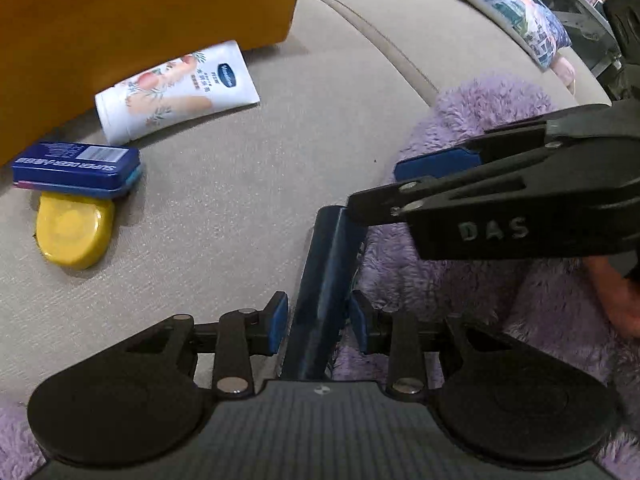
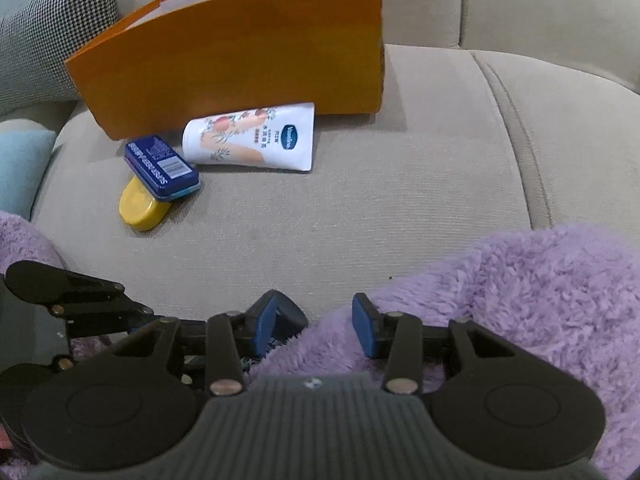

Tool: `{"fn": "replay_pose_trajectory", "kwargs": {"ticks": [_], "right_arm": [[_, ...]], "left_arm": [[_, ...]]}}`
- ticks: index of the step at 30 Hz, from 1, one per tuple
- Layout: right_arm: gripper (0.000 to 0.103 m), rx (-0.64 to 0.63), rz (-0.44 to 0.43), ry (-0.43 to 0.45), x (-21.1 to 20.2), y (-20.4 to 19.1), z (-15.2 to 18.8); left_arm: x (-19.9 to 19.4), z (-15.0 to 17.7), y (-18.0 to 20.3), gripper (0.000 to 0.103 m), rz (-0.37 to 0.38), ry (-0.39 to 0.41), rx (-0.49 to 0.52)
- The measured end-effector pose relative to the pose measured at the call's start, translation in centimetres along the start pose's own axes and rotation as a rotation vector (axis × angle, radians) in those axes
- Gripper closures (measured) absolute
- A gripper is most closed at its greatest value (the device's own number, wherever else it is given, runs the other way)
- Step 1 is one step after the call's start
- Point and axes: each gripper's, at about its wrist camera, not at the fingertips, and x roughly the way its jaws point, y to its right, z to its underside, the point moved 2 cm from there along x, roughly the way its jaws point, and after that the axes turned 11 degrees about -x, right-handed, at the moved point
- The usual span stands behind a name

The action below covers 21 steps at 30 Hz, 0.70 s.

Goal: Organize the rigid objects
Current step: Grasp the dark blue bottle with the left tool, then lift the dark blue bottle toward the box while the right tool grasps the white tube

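Note:
A long dark blue box (image 1: 326, 272) lies at the edge of the purple fleece, running between the jaws of my left gripper (image 1: 319, 320). Narrow gaps show on both sides, so that gripper is open around it. My right gripper (image 1: 376, 188) reaches in from the right, its near finger at the box's far end. In the right wrist view the right gripper (image 2: 316, 326) is open over fleece, with the box's end (image 2: 294, 314) beside its left pad. A white tube (image 2: 252, 140), a blue tin (image 2: 160, 164) and a yellow case (image 2: 140, 208) lie against an orange box (image 2: 240, 60).
A purple fleece blanket (image 2: 520, 300) covers the near right of the beige sofa seat (image 2: 360, 208). A checked cushion (image 2: 48, 40) and a light blue one (image 2: 20, 168) sit at the left. A patterned cushion (image 1: 516, 8) lies at the far right.

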Motion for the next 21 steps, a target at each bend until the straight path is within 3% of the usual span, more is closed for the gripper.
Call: {"fn": "replay_pose_trajectory", "kwargs": {"ticks": [13,21], "right_arm": [[0.051,-0.02,0.002,-0.012,0.5,-0.6,-0.1],[0.054,-0.018,0.009,-0.024,0.2,-0.6,-0.8]], "left_arm": [[1.1,0.4,0.4,0.063,-0.02,0.011,-0.021],[-1.1,-0.2,-2.5,0.066,-0.018,0.088,-0.174]]}}
